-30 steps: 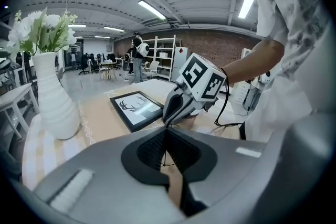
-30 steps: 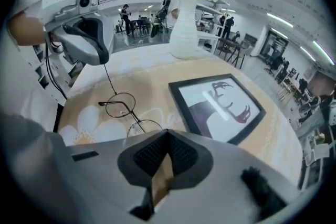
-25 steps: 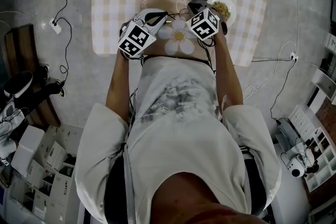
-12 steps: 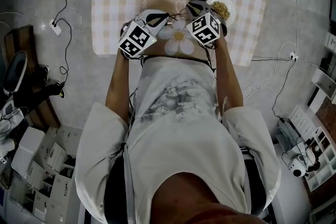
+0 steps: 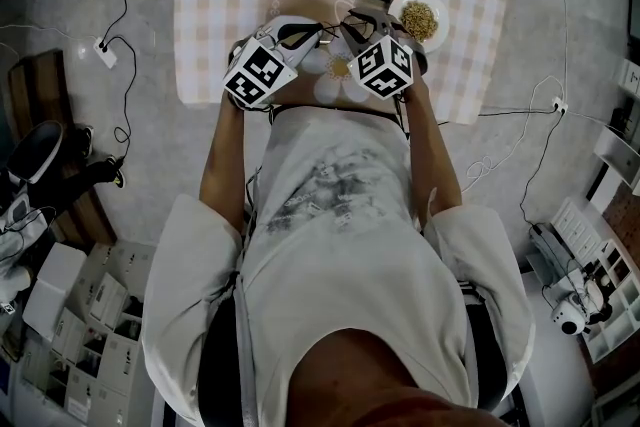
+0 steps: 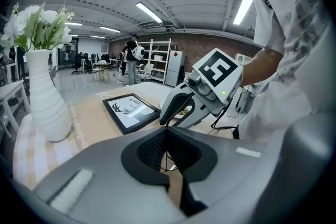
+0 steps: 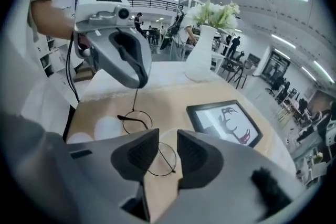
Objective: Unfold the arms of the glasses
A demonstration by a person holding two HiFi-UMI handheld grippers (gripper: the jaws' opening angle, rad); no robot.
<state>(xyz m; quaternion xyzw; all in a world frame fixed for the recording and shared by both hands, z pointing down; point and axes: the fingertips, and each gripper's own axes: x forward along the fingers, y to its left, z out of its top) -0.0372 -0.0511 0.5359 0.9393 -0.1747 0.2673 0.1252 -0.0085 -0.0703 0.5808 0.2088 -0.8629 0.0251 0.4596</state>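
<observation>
Head view: left gripper [image 5: 312, 33] and right gripper [image 5: 352, 25] meet over the table [image 5: 210, 5].

Left gripper view: its claw is pinched shut on a thin arm [image 6: 167, 157] of the glasses [image 7: 132, 119].

Right gripper view: the jaws have just been opening and grip nothing, with the glasses low beneath them. I'd keep the left still and regrip near the hinge.

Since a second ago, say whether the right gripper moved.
Yes. The right gripper drew back from the bowl, toward the person; its jaws have just been opening, the glasses ungripped between them.
</observation>
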